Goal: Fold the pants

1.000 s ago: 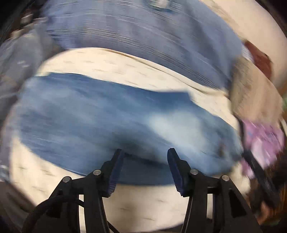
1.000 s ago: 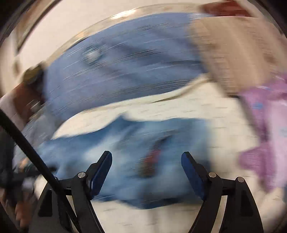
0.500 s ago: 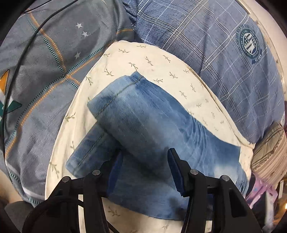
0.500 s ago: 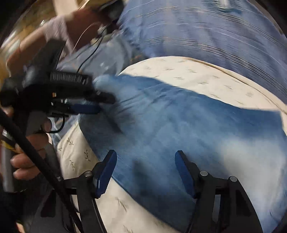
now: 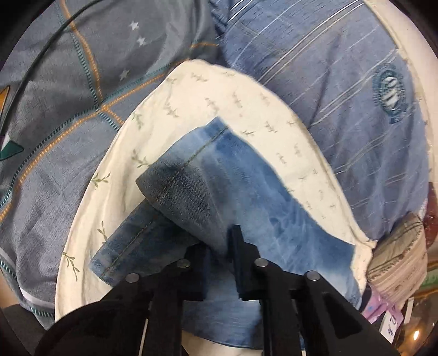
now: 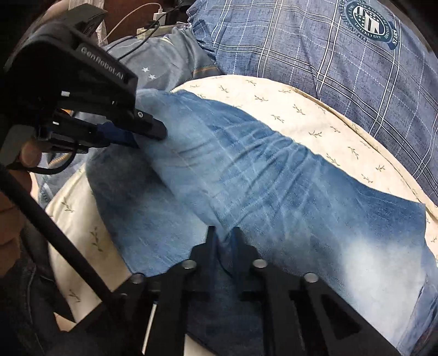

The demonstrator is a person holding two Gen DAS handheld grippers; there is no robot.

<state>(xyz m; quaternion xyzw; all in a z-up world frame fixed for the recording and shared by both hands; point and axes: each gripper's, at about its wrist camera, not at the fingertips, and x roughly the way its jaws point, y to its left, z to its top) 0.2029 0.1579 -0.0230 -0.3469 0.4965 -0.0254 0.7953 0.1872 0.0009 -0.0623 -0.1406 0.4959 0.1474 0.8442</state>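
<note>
Blue jeans (image 5: 246, 191) lie on a cream leaf-print pillow (image 5: 219, 93), one leg lying over the other, hems at the upper left. My left gripper (image 5: 219, 241) is shut on the near edge of the upper leg and lifts it slightly. In the right wrist view the jeans (image 6: 260, 178) stretch across the pillow (image 6: 301, 109). My right gripper (image 6: 223, 235) is shut on a fold of the jeans' near edge. The left gripper (image 6: 147, 134) shows at the left there, pinching the jeans near the hem.
A blue plaid pillow with a round crest (image 6: 342, 41) lies behind. A grey quilt with stars and orange lines (image 5: 68, 95) lies to the left. A striped beige cloth (image 5: 397, 260) and a purple item (image 5: 380, 309) sit at the right. Cables and a charger (image 6: 153, 19) lie at the back.
Both grippers were open over the jeans; now both have closed on the denim's near edge. The upper leg is bunched and raised a little.
</note>
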